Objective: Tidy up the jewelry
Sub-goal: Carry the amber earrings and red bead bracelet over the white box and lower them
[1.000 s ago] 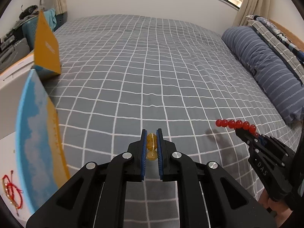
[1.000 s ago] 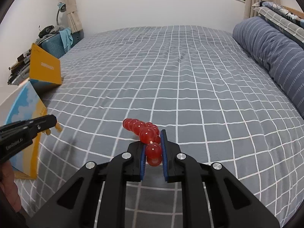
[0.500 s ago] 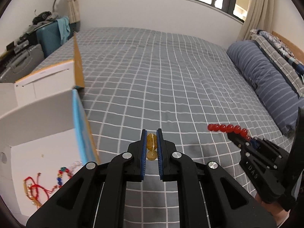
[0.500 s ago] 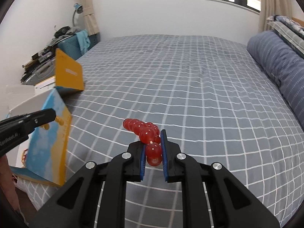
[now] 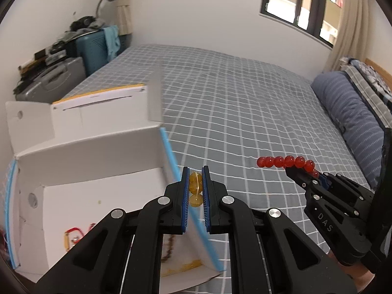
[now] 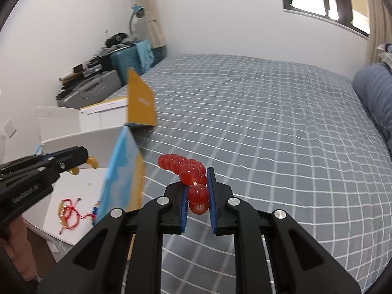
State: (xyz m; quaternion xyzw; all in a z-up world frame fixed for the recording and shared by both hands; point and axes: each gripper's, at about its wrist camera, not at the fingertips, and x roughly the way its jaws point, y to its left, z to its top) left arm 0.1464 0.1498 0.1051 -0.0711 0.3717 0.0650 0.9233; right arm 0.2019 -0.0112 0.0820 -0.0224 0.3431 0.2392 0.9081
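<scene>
My left gripper (image 5: 195, 186) is shut on a yellow bead bracelet (image 5: 195, 183) and holds it above the right wall of an open white box (image 5: 80, 147). It also shows in the right wrist view (image 6: 73, 158), with yellow beads (image 6: 91, 163) at its tip over the box (image 6: 80, 178). My right gripper (image 6: 198, 191) is shut on a red bead bracelet (image 6: 189, 174) above the bed; it also shows in the left wrist view (image 5: 308, 171). Red string jewelry (image 6: 69, 212) lies on the box floor.
The grey checked bed (image 5: 232, 103) fills the middle. A blue striped pillow (image 5: 352, 117) lies at the right. Suitcases and clutter (image 5: 61, 73) stand past the bed's left edge. The box has an orange flap (image 6: 140, 103) raised at its far side.
Both grippers have risen and moved left. My left gripper now holds the yellow beads over the box wall; the box interior has come into view.
</scene>
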